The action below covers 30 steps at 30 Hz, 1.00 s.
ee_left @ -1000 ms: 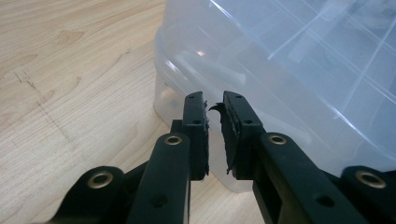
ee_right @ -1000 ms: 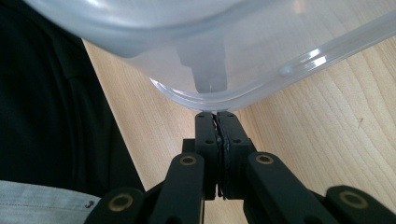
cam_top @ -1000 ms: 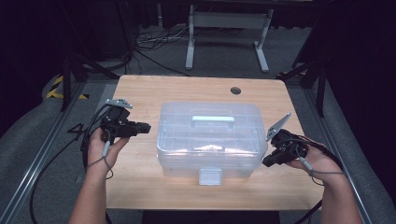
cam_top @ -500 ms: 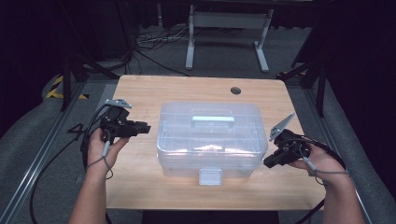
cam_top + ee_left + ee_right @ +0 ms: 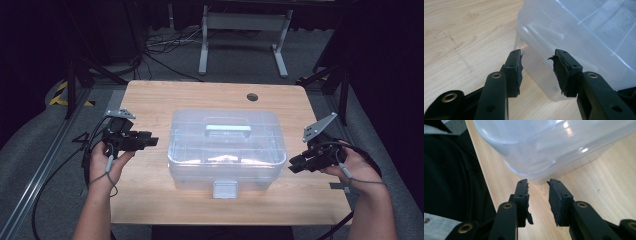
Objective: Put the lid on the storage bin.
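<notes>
A clear plastic storage box [image 5: 225, 147] with a pale handle [image 5: 227, 129] on its lid and a front latch [image 5: 225, 189] stands in the middle of the wooden table [image 5: 150, 105]. My left gripper [image 5: 154, 141] points at the box's left side, a short way off; its jaws have just been opening and hold nothing [image 5: 537, 61]. My right gripper [image 5: 292, 165] sits just off the box's right front corner [image 5: 524, 167]; its jaws have also just been opening, with nothing between them [image 5: 537, 185].
A round cable hole [image 5: 252, 97] lies near the table's far right edge. Beyond the table stand a grey metal frame [image 5: 240, 25] and floor cables [image 5: 160, 50]. A person's dark clothing [image 5: 451, 182] borders the table's near edge.
Both grippers' jaws have spread apart. The right gripper has risen slightly and shifted a little to the right. The box has not moved.
</notes>
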Tool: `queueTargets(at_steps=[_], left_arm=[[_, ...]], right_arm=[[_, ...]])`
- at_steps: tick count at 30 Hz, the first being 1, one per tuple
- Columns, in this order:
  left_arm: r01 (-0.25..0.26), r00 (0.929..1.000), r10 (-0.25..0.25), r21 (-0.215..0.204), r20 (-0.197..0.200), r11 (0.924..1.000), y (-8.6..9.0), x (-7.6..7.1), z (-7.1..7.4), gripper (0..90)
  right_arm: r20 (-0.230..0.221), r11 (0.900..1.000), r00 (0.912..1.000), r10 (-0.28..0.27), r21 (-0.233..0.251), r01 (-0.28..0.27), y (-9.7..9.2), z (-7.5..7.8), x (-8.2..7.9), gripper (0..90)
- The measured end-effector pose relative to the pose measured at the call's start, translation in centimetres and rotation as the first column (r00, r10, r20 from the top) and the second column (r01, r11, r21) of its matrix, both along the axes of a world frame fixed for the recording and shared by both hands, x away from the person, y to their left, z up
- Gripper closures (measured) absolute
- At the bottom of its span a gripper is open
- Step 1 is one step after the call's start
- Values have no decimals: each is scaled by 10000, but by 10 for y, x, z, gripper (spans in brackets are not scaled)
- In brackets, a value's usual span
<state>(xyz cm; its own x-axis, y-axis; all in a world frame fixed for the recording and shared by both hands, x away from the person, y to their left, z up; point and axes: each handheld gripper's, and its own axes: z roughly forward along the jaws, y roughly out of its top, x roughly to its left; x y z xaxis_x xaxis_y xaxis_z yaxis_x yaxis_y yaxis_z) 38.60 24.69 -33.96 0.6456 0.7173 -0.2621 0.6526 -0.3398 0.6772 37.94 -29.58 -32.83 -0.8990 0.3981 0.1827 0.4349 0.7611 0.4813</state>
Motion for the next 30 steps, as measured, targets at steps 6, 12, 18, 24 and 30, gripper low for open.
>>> queueTargets(at_steps=[6,12,18,24,30], left_arm=[[-242,9997,242,-8,-25,9997,6,-8,-2,565],[-454,9990,454,15,-22,9990,13,-15,-3,559],[-648,9979,648,6,16,9979,19,-19,-4,559],[-854,9963,854,-10,-11,9963,22,-21,-6,548],[-993,9950,993,16,107,9951,23,-20,-7,537]], right_arm=[[542,9974,9976,-426,604,393,-7,11,6,647],[1173,9825,9841,-1338,1457,1162,-17,21,15,615],[1682,9387,9511,-2591,2756,2070,-30,28,24,580],[2082,8866,8986,-3863,3523,2995,-35,25,35,522],[2724,8382,8272,-4914,4057,3644,-37,8,45,505]])
